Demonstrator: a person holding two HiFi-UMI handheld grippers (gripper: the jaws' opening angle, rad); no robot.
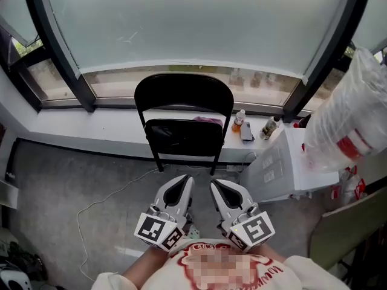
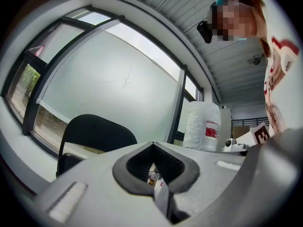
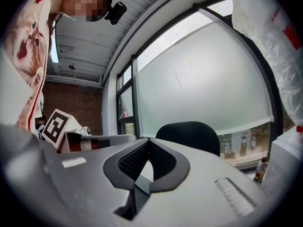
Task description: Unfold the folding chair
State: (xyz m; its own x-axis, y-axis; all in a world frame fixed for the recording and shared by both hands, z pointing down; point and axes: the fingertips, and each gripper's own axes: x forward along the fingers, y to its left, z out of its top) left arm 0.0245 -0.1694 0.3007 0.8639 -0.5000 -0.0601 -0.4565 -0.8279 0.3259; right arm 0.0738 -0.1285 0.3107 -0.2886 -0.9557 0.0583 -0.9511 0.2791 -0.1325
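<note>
A black folding chair (image 1: 184, 110) stands on the grey floor against the window ledge, its rounded backrest up and its seat panel (image 1: 184, 136) just below it. The backrest also shows in the left gripper view (image 2: 97, 134) and in the right gripper view (image 3: 194, 135). My left gripper (image 1: 184, 180) and right gripper (image 1: 216, 186) are side by side close to my body, pointing at the chair and well short of it. Both are shut with nothing between the jaws (image 2: 152, 145) (image 3: 149, 141).
A white ledge (image 1: 91, 125) runs under the big frosted window. Small bottles (image 1: 240, 119) (image 1: 270, 127) stand on it right of the chair. A white cabinet (image 1: 281, 162) and a plastic-wrapped bundle (image 1: 341, 119) are at the right. A thin cable (image 1: 103, 201) lies on the floor at left.
</note>
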